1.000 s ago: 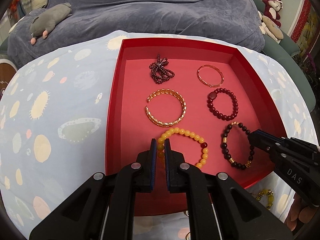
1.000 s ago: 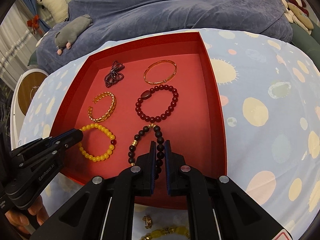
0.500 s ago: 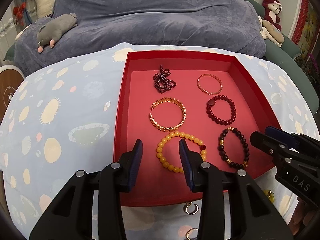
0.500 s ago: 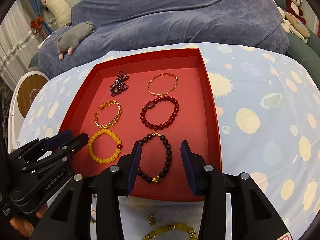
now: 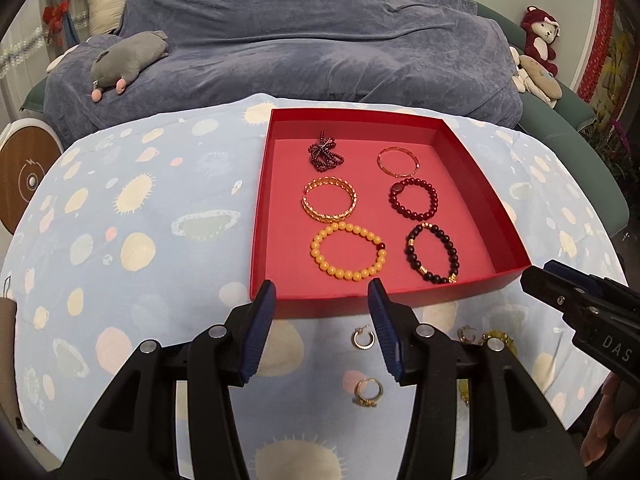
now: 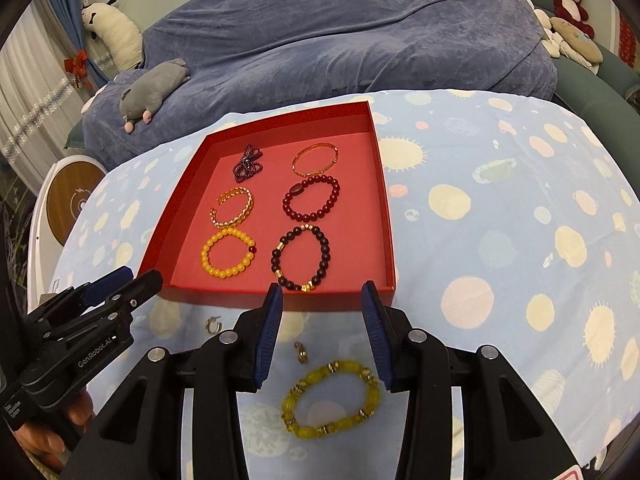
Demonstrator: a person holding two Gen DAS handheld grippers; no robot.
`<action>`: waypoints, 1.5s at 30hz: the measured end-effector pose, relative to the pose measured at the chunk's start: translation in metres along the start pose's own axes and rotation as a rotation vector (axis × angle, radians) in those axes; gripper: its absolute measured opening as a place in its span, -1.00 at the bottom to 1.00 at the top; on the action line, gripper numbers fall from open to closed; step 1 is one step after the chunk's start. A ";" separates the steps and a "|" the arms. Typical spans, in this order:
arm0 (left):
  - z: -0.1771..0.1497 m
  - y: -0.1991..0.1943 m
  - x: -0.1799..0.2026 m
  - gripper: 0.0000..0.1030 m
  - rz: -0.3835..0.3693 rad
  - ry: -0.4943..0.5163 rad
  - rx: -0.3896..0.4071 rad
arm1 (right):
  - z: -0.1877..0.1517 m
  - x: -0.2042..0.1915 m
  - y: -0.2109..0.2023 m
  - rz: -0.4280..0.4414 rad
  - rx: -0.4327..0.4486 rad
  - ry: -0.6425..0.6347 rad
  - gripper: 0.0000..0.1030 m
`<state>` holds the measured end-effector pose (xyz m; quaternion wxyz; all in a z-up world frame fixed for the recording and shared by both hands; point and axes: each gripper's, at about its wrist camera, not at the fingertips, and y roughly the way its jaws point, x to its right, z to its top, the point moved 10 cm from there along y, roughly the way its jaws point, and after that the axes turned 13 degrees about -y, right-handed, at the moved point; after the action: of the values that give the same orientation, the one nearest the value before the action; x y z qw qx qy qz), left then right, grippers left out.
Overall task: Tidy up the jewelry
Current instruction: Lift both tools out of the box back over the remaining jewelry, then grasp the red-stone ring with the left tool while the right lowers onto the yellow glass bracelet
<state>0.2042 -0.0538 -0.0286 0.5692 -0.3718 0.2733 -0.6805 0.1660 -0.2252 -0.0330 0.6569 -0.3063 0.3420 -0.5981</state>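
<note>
Six bracelets point(image 5: 346, 256): lying in red tray point(image 5: 258, 216)
Table point(image 5: 132, 216): pale-blue spotted cloth
Behind: blue-covered sofa point(image 5: 304, 40), plush toys
Left tool point(image 5: 322, 296): opening, empty
Right tool point(image 6: 322, 294): parted, empty; yellow bracelet point(image 6: 332, 398) beneath

Both grippers have let go and drawn back off the shallow red cardboard tray point(image 5: 512, 240). The left gripper point(image 5: 322, 292), jaws opening and empty, left the yellow bead bracelet point(image 5: 347, 251) near the tray's front edge; the right gripper point(image 6: 322, 294) released the black bead bracelet point(image 6: 301, 258) beside it.
</note>
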 end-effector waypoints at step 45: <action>-0.092 -0.002 -0.013 0.00 -0.005 -0.074 -0.122 | -0.088 0.005 0.029 -0.055 -0.134 0.028 -0.82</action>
<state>0.1291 -0.0459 -0.0823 0.5533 -0.4314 0.2922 -0.6499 0.1109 -0.2270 -0.1079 0.6135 -0.3503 0.3819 -0.5959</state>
